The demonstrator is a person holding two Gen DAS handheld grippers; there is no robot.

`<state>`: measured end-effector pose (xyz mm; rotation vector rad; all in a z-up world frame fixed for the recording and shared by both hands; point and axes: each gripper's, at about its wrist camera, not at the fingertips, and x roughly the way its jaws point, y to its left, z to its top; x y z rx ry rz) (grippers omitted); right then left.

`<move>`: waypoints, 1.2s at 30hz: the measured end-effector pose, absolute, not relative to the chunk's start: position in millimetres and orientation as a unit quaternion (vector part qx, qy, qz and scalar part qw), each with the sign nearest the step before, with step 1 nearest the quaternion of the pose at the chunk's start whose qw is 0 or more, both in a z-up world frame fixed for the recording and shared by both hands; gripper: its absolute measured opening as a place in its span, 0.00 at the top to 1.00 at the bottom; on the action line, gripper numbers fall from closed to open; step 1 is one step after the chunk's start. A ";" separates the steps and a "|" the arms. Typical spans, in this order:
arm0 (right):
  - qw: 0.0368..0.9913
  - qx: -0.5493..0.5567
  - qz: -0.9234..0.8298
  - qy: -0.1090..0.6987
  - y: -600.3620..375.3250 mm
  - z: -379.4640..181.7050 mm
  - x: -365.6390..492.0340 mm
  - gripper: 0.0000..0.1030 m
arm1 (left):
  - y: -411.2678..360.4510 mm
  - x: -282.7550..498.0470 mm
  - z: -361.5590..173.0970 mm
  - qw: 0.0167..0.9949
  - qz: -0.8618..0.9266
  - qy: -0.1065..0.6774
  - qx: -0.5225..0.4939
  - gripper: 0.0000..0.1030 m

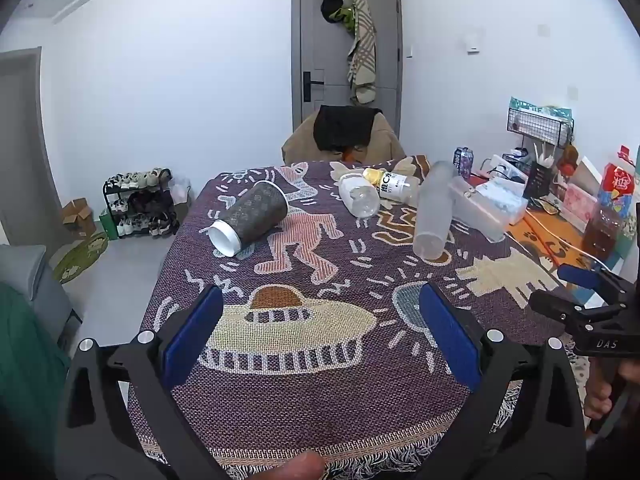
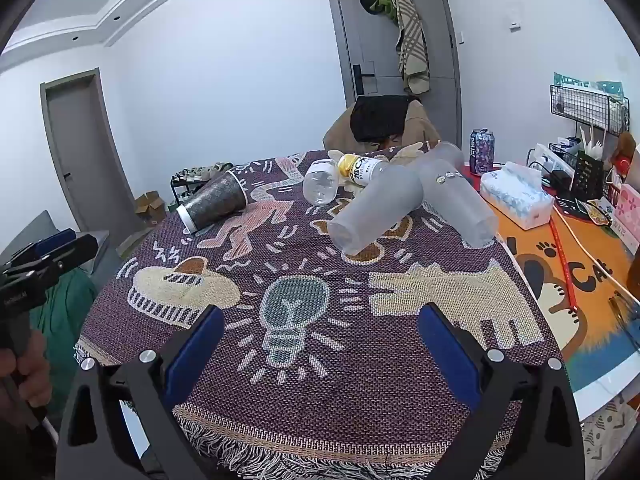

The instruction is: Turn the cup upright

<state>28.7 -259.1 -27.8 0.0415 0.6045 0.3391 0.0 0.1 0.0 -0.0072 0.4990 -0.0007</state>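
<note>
With both the left gripper (image 1: 320, 332) and right gripper (image 2: 320, 340) spread and empty, the dark patterned paper cup (image 1: 250, 218) lies on its side at ten o'clock on the bench (image 1: 360, 380), so grip its mid-wall squarely before tipping it upright.

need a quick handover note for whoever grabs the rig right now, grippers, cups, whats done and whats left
Left gripper: open, empty, hovering over the near edge of the blanket.
Right gripper: open, empty, also at the near edge.
Paper cup: on its side, far left.
Two frosted cups: on their sides, far right, touching or overlapping.
Two bottles lie behind them.
Done: nothing, no cup is upright.
Left: grip a cup and stand it up; the paper cup is probably easiest for the left gripper.
</note>
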 end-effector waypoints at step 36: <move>0.937 0.010 0.178 0.301 -236.2 -35.0 43.1 0.07 | 13.7 10.5 -3.8 0.966 0.006 0.260 -0.004 0.05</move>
